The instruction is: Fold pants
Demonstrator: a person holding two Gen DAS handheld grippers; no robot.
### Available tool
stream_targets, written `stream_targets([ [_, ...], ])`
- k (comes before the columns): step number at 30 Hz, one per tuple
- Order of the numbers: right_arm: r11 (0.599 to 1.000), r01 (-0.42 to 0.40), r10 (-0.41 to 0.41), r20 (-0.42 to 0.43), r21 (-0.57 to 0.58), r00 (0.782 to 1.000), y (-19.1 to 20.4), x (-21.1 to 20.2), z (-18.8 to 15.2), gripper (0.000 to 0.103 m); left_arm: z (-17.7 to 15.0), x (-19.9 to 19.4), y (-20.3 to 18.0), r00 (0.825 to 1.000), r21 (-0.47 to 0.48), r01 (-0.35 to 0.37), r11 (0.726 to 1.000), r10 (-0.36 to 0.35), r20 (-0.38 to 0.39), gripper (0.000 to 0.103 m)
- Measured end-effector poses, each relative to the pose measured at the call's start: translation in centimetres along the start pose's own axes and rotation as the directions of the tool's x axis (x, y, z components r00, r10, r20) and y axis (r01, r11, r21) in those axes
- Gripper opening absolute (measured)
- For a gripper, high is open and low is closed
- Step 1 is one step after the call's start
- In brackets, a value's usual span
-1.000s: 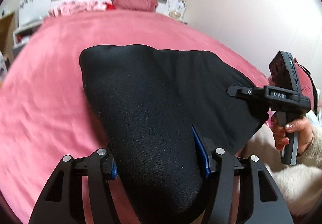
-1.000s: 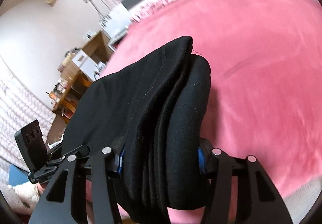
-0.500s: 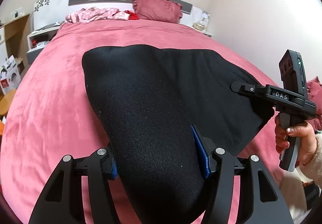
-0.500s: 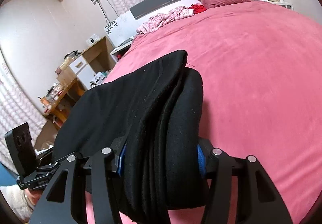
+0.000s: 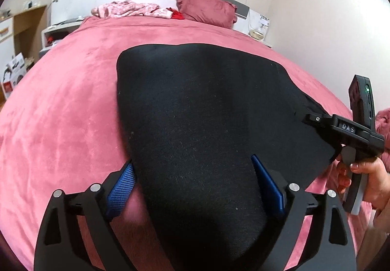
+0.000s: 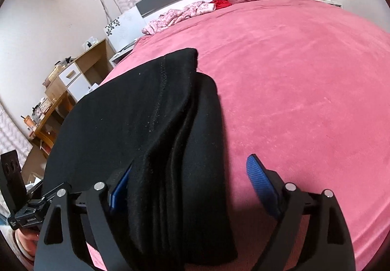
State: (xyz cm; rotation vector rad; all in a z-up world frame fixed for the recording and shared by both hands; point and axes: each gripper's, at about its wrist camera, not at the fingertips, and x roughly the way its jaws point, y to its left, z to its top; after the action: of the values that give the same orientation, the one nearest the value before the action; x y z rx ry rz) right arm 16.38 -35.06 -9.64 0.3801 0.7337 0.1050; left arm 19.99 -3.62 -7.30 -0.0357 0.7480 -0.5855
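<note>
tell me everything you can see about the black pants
The black pants are a soft, matte knit, folded into a thick bundle of several stacked layers, with a stitched seam along the top layer's edge. They lie on the pink bedspread. The left claw straddles the near end, jaws open with a gap at its left pad. The right claw is open too; only its left pad touches the cloth.

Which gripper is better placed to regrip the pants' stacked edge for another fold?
Right, probably. The right gripper is open, with the layered edge of the black pants running between its fingers. The left gripper is open over the broad smooth end, where no layer edges show.
</note>
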Motion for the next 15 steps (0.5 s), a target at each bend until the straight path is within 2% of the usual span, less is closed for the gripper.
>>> stream_targets([
  [6, 0.999, 0.035, -0.035, 0.035, 0.004, 0.999, -0.3, -2.6, -0.5, 0.093, -1.7, -2.3, -1.0, 0.999, 0.017, -0.044, 0.999, 0.044, 0.023, 0.09],
  [8, 0.998, 0.045, -0.047, 0.052, 0.051, 0.998, -1.0, -4.1, -1.0, 0.093, -2.3, -3.2, -0.9, 0.997, 0.002, -0.073, 0.997, 0.073, 0.023, 0.093],
  [10, 0.992, 0.087, -0.094, 0.067, 0.096, 0.993, -1.4, -5.5, -1.6, 0.093, -2.9, -4.1, -1.1, 0.995, -0.018, -0.093, 0.996, 0.093, 0.023, 0.094],
  [15, 0.978, 0.134, -0.144, 0.053, 0.157, 0.988, -0.8, -8.2, -4.2, 0.095, -5.2, -6.2, -1.7, 0.995, -0.092, -0.095, 0.991, 0.096, 0.007, 0.094],
])
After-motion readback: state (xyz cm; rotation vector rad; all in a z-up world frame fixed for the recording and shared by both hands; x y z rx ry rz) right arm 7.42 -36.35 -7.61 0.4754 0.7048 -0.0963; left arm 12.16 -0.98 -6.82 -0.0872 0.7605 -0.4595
